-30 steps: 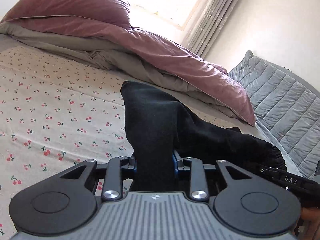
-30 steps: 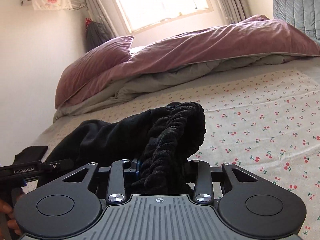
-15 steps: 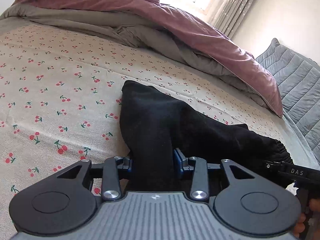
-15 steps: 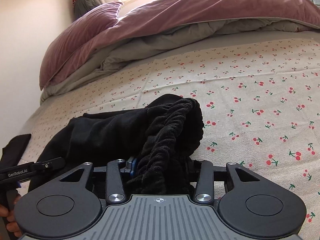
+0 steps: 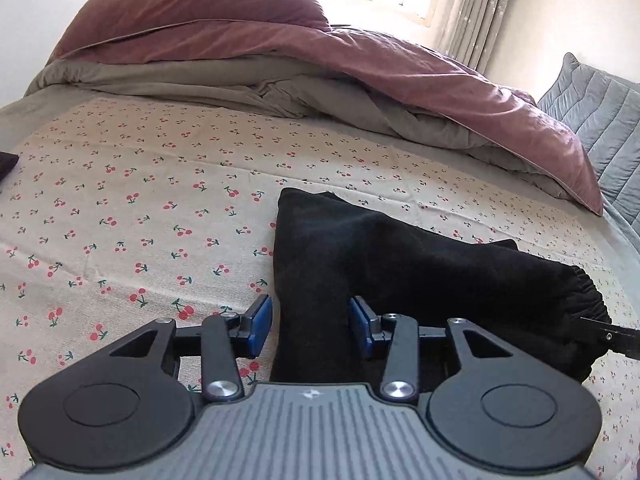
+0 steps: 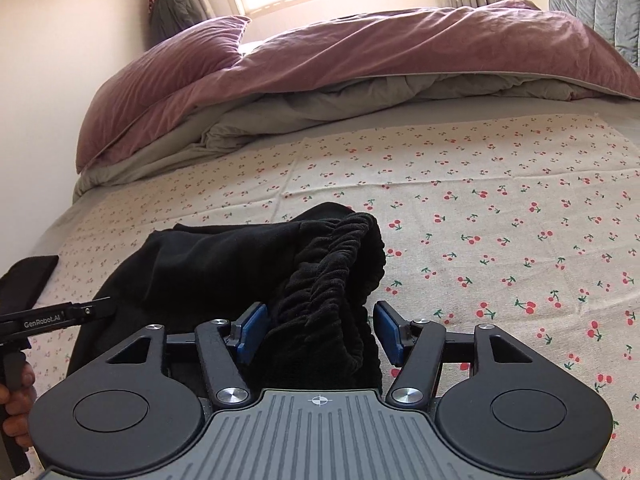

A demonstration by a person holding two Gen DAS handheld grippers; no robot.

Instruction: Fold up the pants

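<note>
Progress, judged from how things lie: pants (image 5: 420, 264) look folded at least once, bunched into a thick black bundle w/ several layers stacked. Both ends seem just set down, so this fold looks about done; what's prob left is backing the tools out, flattening, maybe 1 more fold to make it compact. Can't tell the total no. of folds.

Left gripper (image 5: 310, 328): blue pads spread apart, a band of black fabric running btwn them, gap showing on the left side, so not pinching it. Right gripper (image 6: 318, 334): pads also spread, the gathered waistband (image 6: 340, 248) sitting loose btwn them w/ clear gaps both sides.

Where: pants lie on the cherry-print sheet (image 5: 140, 208), near the front edge of the bed, well apart from the mauve duvet (image 5: 400, 68) heaped at the far end.

Look: black, soft, fleecy-looking cloth; elastic waistband ruched and standing up in a hump on the right-gripper side; the other end is a smooth flat folded edge w/ a squared corner. Bundle is lumpy, not flat yet
</note>
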